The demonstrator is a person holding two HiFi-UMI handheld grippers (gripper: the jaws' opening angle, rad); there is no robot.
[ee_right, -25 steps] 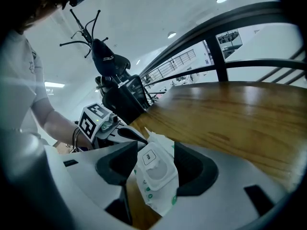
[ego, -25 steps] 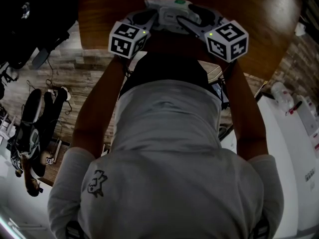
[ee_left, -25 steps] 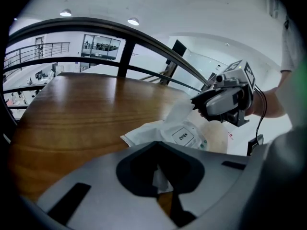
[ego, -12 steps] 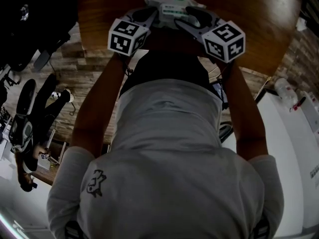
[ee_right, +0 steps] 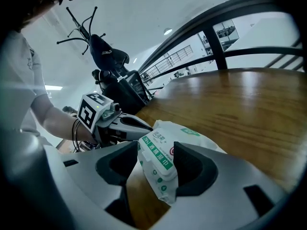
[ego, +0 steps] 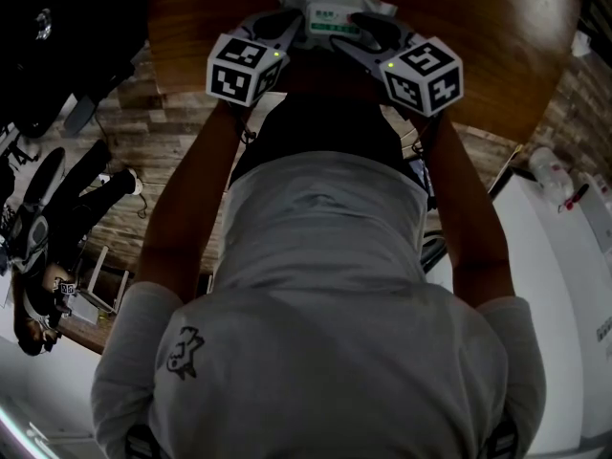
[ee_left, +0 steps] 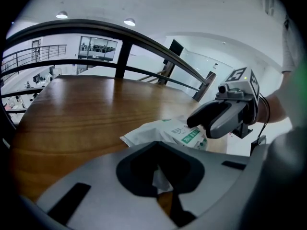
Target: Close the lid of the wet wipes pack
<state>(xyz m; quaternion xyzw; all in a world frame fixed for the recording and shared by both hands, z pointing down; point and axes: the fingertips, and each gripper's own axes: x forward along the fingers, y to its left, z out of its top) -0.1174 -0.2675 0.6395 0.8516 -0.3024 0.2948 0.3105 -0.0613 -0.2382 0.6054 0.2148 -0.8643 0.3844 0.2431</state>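
Observation:
The white wet wipes pack with green print lies at the near edge of a round wooden table, between my two grippers. My left gripper is shut on a white corner of the pack; more of the pack shows beyond its jaws. My right gripper holds the other end: the pack sits between its jaws with the lid lying flat on top. Each gripper shows in the other's view, the right gripper and the left gripper.
The table stretches away beyond the pack, with a dark curved railing behind it. A white counter carrying a bottle stands at the right. At the left, a person is on the plank floor. A coat stand rises behind the left gripper.
Both grippers and the pack have shifted slightly away from me across the table. The right gripper's marker cube has moved a little left. The person at the left has moved.

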